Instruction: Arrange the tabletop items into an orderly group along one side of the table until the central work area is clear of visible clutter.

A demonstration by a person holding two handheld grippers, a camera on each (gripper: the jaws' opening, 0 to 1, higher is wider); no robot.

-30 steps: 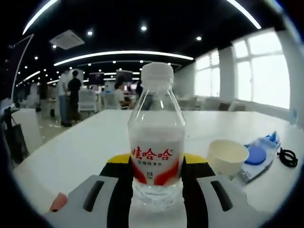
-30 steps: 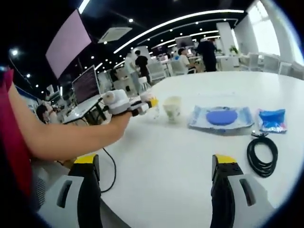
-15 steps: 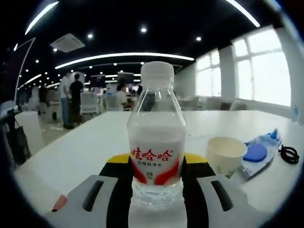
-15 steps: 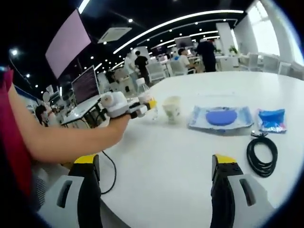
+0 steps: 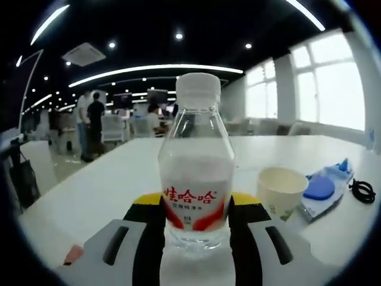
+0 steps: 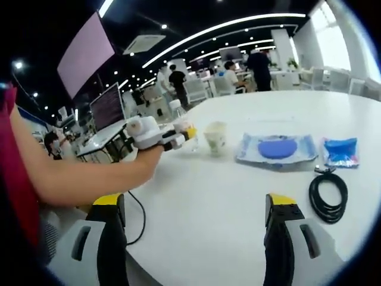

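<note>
We've got the water bottle (image 5: pixel 196 173) upright, clamped between our left gripper (image 5: pixel 196 250) jaws. The paper cup (image 5: pixel 281 189) sits just right of it. Our right gripper (image 6: pixel 193 238) hangs wide open, holding nothing.

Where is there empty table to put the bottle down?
Bare table lies between the right gripper and the row of paper cup, blue packet and black cable. It is crowded around the bottle, beside the cup.

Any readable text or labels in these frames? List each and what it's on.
"娃哈哈": red characters on the bottle label, held between the left gripper jaws.
Smaller dark print under it on the label: too blurred to read.
Cup: greenish marks, unreadable.
Blue packet and monitor: nothing legible.
</note>
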